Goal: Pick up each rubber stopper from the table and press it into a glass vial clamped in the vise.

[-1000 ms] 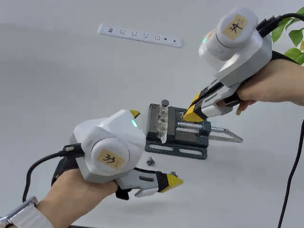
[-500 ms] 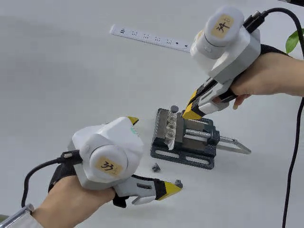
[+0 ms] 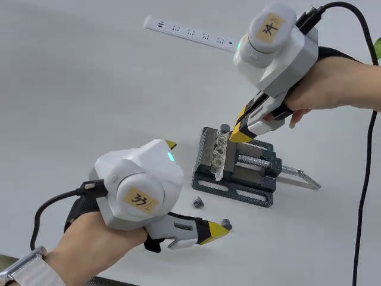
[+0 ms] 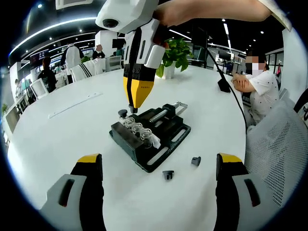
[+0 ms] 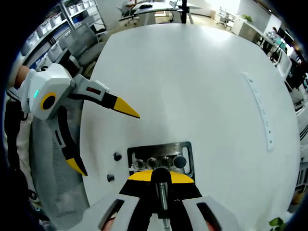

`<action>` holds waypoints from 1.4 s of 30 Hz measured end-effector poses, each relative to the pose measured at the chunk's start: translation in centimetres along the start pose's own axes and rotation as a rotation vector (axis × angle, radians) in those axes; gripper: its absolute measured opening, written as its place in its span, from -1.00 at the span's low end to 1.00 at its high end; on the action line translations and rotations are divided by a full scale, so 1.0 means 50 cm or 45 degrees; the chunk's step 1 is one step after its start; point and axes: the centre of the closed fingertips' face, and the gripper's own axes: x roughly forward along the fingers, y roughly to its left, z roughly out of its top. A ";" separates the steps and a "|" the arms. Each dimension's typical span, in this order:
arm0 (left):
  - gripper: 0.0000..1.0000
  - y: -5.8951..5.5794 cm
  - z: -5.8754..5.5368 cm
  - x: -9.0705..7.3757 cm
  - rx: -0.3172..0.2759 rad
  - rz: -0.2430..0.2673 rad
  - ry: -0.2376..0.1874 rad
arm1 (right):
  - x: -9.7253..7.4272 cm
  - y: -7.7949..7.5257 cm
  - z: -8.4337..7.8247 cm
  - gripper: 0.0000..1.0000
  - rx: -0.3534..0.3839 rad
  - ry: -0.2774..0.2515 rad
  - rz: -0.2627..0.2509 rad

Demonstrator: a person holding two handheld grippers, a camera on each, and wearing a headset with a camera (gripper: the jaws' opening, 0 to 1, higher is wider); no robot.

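A dark vise (image 3: 257, 179) clamps a row of glass vials (image 3: 218, 156). The far vial carries a grey rubber stopper (image 3: 225, 128). My right gripper (image 3: 240, 136) hangs shut, its yellow tips just right of that stopper, with nothing visible between them. In the right gripper view, the right gripper (image 5: 161, 177) sits over the vise (image 5: 139, 153). Two loose stoppers (image 3: 197, 202) (image 3: 226, 224) lie on the table in front of the vise. My left gripper (image 3: 194, 187) is open, and one yellow fingertip (image 3: 217, 231) lies beside the nearer stopper. In the left gripper view, both stoppers (image 4: 167, 174) (image 4: 195, 161) lie between the wide jaws.
A white power strip (image 3: 190, 31) lies at the far side of the white table (image 3: 89, 89). The vise's screw handle (image 3: 300, 177) sticks out to the right. A black cable (image 3: 363, 196) hangs down at the right edge. People sit nearby (image 4: 255, 82).
My right gripper's tips have moved closer to the stoppered far vial. The left gripper has stayed open in about the same place. The head camera has shifted.
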 end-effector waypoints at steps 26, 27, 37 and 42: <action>0.98 0.019 -0.010 0.009 -0.026 0.010 -0.002 | 0.032 -0.010 0.009 -0.88 -0.032 0.036 0.029; 0.98 0.018 -0.010 0.009 -0.026 0.010 -0.001 | 0.032 -0.010 0.009 -0.88 -0.032 0.036 0.030; 0.98 0.015 -0.015 0.010 -0.038 0.006 0.003 | 0.036 -0.011 0.008 -0.89 -0.053 0.052 0.013; 0.98 0.019 -0.018 0.010 -0.041 0.007 0.005 | 0.036 -0.009 0.007 -0.89 -0.087 0.074 -0.017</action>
